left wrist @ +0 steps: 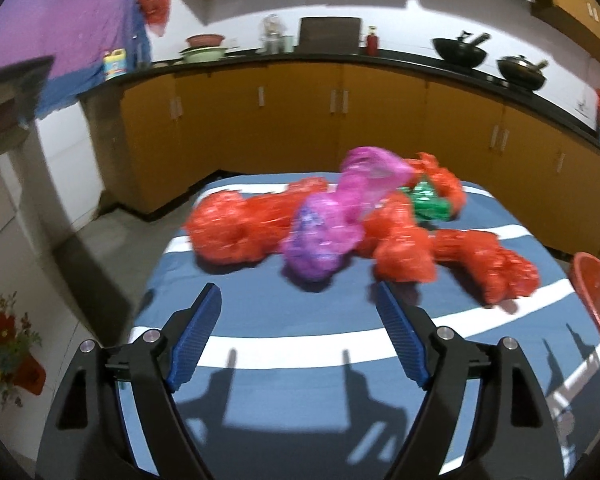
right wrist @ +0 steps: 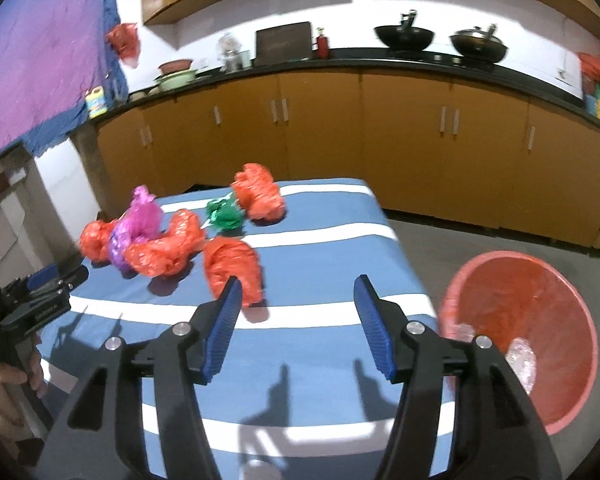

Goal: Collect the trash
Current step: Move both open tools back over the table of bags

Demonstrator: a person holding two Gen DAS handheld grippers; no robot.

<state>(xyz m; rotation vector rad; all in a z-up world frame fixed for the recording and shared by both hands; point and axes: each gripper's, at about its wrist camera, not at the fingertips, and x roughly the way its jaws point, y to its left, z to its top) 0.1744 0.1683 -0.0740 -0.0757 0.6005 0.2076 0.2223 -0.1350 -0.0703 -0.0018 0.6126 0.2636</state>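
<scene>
Crumpled plastic bags lie on a blue table with white stripes: several red ones, a purple-pink one and a green one. My left gripper is open and empty, just short of the purple bag. My right gripper is open and empty, its left finger next to a red bag. The other bags show in the right wrist view, the purple one and the green one among them. The left gripper shows at the left edge there.
A red bin lined with a red bag stands on the floor right of the table and holds some clear trash; its rim shows in the left wrist view. Orange kitchen cabinets with woks on the counter run behind.
</scene>
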